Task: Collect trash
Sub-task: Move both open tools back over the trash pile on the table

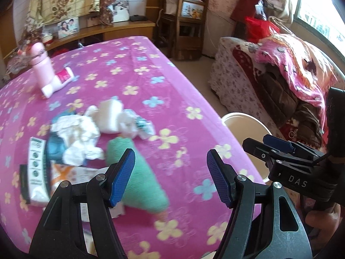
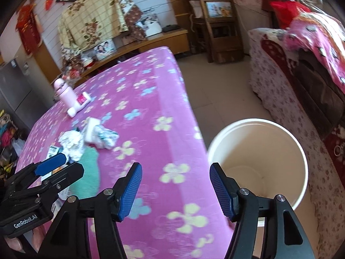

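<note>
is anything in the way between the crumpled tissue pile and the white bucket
Nothing visible blocks it. From the crumpled tissues to the white bucket lies only bare pink cloth, then the table edge; the bucket stands on the floor, mouth open.

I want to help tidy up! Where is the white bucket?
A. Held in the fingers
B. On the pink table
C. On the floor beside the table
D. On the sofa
C: the bucket stands on the floor just past the table edge, apart from the sofa, and nothing grips it.
</note>
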`<state>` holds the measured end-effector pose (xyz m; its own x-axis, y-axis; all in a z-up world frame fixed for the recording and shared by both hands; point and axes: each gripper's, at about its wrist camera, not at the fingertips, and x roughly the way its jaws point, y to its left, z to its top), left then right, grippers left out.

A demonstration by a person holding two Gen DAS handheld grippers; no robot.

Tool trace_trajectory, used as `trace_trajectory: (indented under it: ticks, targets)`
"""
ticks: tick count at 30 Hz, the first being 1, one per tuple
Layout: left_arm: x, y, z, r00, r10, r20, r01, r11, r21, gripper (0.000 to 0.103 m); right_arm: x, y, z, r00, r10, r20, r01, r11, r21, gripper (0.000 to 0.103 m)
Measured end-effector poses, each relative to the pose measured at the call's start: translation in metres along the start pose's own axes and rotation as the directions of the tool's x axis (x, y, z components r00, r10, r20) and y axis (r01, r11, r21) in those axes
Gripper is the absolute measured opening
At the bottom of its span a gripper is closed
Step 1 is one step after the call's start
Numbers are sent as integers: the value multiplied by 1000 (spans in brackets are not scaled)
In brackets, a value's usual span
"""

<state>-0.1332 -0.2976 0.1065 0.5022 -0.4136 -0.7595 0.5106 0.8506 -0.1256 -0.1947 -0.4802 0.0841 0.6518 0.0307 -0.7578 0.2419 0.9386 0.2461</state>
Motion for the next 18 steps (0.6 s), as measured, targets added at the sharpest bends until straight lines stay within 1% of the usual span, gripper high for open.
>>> trace_trajectory:
  ticks: [9, 18]
  targets:
    - [-29, 61, -15, 997, 69, 19, -67, 995, -79, 68, 9, 53, 0, 997, 67, -27, -69, 995, -75, 67]
    - [-54, 129, -37, 987, 160, 27, -153, 973, -174, 68, 16, 91, -6, 993, 104, -61, -111, 984, -138, 68]
